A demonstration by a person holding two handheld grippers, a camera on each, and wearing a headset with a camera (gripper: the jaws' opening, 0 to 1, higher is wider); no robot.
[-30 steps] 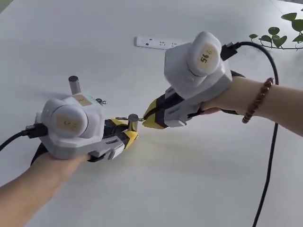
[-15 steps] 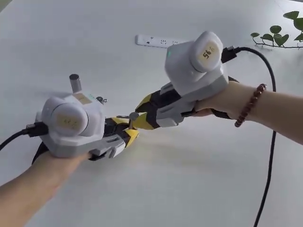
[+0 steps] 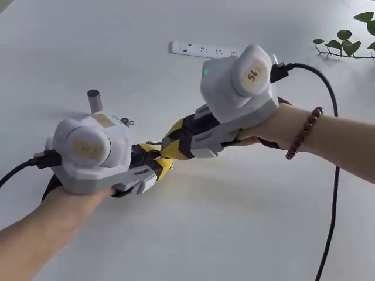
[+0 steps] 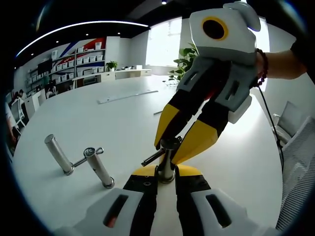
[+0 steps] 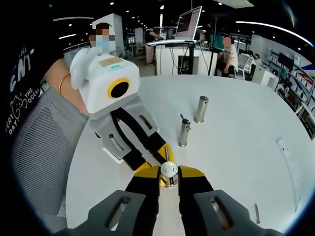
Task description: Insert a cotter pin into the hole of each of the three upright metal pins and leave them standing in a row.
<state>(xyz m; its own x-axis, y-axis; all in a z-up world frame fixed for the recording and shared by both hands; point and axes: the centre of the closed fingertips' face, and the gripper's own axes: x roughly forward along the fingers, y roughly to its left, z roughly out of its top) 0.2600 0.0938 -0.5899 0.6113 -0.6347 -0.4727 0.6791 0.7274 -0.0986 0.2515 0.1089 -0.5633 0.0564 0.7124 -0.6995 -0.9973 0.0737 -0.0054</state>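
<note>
Working over a broad white table point(image 3: 193, 234). Meeting tip to tip near its middle: the left gripper point(image 3: 154, 158) from the near left, the right gripper point(image 3: 169, 145) from the far right.

Left gripper clenched on the foot of an upright metal pin point(image 4: 166, 164), standing on the table. Right gripper's jaws set close on either side of that pin's head, hiding it from the head view; pinching or merely flanking, cannot tell.

Trailing down the right side from the right gripper, a black cable point(image 3: 334, 175). Far behind the grippers, a white power strip point(image 3: 202, 50) lying flat. At the far right edge, a leafy plant point(image 3: 345, 45). On the right wrist, a beaded bracelet point(image 3: 302, 133).

Left of the held pin and apart from it, two more standing: a bare pin point(image 4: 58, 154) farthest left, and near it a second pin point(image 4: 99, 168), mostly hidden behind the left gripper's body in the head view, with a wire ring point(image 4: 93, 151) at its head.

Poking sideways from the held pin just under its head, a cotter pin point(image 4: 151, 159), its inner end behind the right gripper's yellow jaw.
</note>
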